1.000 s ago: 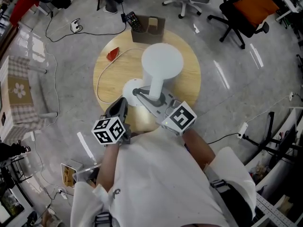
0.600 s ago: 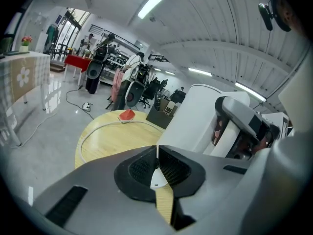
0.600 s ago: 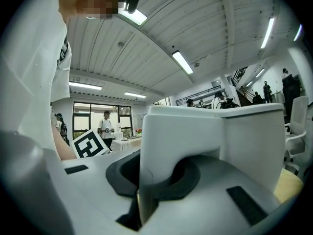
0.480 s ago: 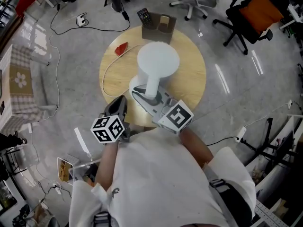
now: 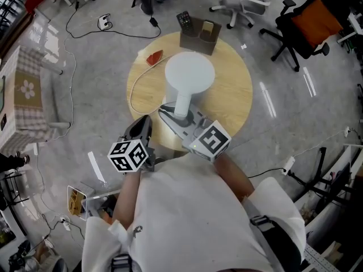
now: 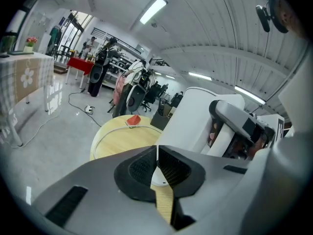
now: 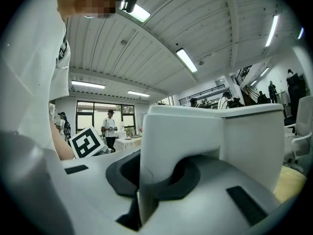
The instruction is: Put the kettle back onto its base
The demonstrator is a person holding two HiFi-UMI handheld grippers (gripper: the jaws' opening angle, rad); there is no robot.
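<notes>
Currently the white kettle, with its flat round lid, is held by its handle in the right gripper, whose jaws are clamped on the handle. It sits over the round wooden table, near its white base. Left gripper is closed and empty at the near table edge. Right side of the tabletop is bare. A white cable loops along the left rim to a red piece, and a brown organiser box sits at the far edge.

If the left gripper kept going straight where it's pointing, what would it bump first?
Most likely the white kettle base on the round table, which shows just past the shut tips of the left gripper. The kettle hangs off to the right of that line. Depth is hard to judge.
</notes>
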